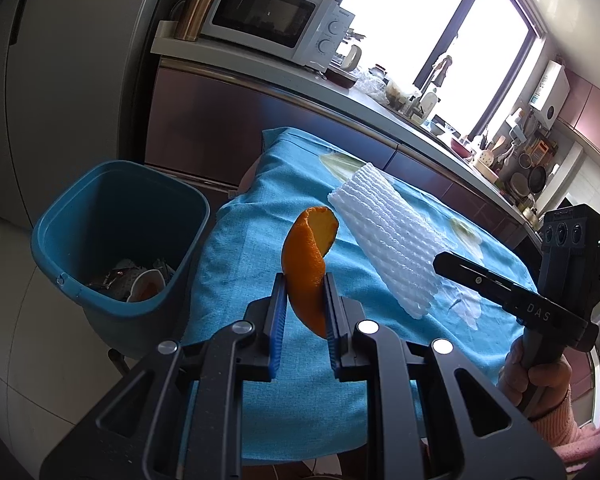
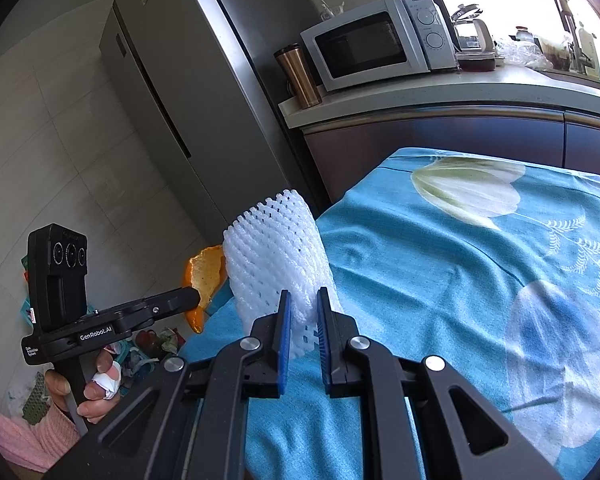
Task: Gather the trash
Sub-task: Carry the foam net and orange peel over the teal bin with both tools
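While both of my grippers are loaded, the entries run as follows, nearest first.

Item one: my left gripper, blue pads drawn narrow and clamped on an orange peel. The peel is a curled strip, bright pebbled rind outside, paler pith inside, standing up from the pads with its lower tip hanging below them (it touches nothing else). It is held in the air over the near left part of the cloth.

Item two: my right gripper, pads likewise narrow, pinching the lower end of a white foam fruit net. The net is a ribbed open mesh sleeve; in the left wrist view it stretches over the blue tablecloth, whether resting or lifted I cannot tell.

Item three: the tablecloth, teal with pale flower prints, draped over a table, its left edge falling away toward the floor.

Item four: a blue trash bin, just beside that left edge and below it, mouth open upward, wrappers and scraps at the bottom. Open air lies between the peel and the bin's rim.

Item five, farthest: a counter with a white microwave, a copper tumbler, and a tall grey refrigerator to its left.
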`<state>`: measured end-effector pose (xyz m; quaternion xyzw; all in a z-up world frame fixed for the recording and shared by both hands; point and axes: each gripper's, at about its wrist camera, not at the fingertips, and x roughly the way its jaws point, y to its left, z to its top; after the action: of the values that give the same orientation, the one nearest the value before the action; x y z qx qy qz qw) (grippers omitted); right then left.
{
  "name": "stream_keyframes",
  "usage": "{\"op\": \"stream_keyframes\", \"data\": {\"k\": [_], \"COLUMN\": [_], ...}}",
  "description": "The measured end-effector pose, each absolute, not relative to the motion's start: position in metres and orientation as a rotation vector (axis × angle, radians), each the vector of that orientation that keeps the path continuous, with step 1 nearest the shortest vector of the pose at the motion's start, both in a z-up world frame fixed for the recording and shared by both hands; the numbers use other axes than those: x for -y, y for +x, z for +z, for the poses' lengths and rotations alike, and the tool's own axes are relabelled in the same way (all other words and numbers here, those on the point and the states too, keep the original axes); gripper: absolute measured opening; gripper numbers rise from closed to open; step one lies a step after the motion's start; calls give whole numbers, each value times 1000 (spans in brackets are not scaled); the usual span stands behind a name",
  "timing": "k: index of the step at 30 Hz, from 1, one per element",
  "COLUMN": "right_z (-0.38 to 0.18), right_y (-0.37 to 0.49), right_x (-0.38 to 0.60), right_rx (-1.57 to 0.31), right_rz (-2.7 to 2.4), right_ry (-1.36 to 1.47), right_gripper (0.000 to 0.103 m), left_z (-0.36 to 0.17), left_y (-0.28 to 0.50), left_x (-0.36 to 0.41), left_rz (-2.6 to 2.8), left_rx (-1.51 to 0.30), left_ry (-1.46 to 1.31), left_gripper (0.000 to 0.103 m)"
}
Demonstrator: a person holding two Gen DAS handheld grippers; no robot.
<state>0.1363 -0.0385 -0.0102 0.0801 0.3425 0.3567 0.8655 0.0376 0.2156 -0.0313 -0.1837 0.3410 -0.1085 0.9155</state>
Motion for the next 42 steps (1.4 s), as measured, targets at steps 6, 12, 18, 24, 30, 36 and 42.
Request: {"op": "stream_keyframes", "data": {"k": [6, 12, 18, 24, 30, 36, 42], "right_z": [-9, -9, -10, -10, -9, -9, -7], "right_y": [138, 140, 142, 144, 147, 150, 153], "right_x": [31, 23, 13, 0, -11, -20, -31], "right_rx": [-718, -722, -731, -741, -750, -759, -761], "right_rz": [763, 781, 800, 819, 832, 844, 857], "right_ry": [159, 154, 140, 122, 108, 93, 76], "right_gripper": [11, 11, 11, 11, 11, 11, 11], "left_z": [-30, -28, -28, -31, -32, -34, -37], "left_y": [34, 32, 32, 33, 36, 36, 37], "left_x": [-222, -231, -242, -252, -260, -267, -275], "left_rz": [-206, -186, -158, -136, -118, -97, -72], "left_rx": [-696, -687, -683, -681, -677, -677, -677], "left_ry": [-385, -390, -396, -406, -408, -414, -420], "left_gripper": [18, 18, 18, 18, 18, 18, 18]}}
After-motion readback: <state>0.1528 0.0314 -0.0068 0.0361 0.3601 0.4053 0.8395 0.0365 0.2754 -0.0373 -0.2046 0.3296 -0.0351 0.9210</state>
